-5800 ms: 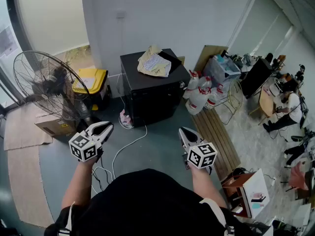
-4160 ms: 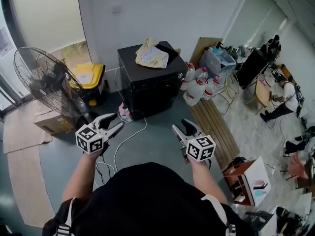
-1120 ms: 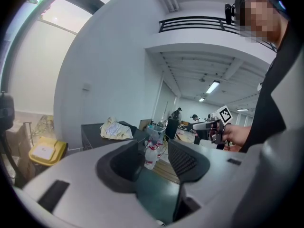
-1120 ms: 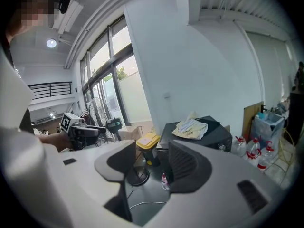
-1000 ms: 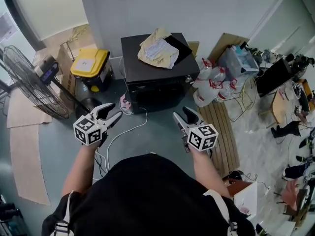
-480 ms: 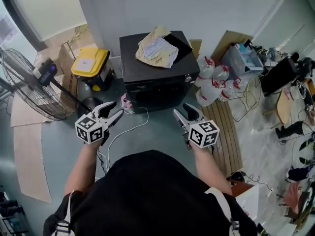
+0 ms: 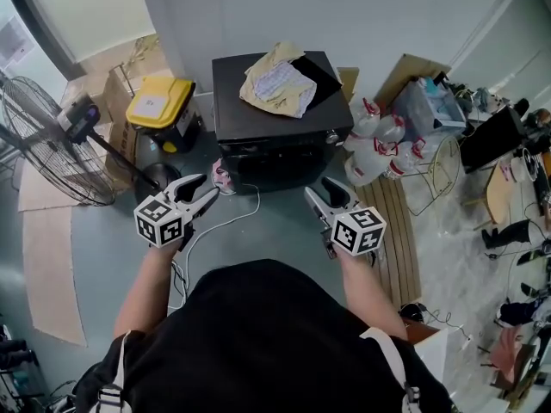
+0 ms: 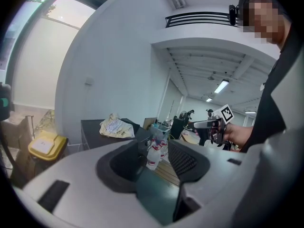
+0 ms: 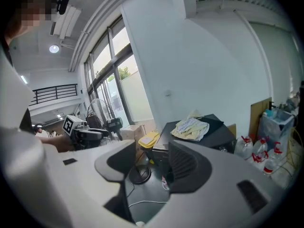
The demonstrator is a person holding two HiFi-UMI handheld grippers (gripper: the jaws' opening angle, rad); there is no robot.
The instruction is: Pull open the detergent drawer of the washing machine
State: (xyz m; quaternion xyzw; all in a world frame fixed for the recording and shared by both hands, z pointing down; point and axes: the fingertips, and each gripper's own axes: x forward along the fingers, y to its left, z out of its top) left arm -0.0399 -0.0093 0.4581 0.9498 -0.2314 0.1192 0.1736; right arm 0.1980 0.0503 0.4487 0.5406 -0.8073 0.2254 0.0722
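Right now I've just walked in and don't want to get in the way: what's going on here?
A person stands on the floor facing a black washing machine, with a gripper in each hand. The left gripper and the right gripper are both open and empty, held in the air short of the machine; neither touches it. A crumpled cloth lies on the machine's top. The drawer pull is not yet begun.

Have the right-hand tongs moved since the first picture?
Yes. The right tongs have come forward, closer to the black washing machine: in the head view, the strip of floor between them is narrower than before.
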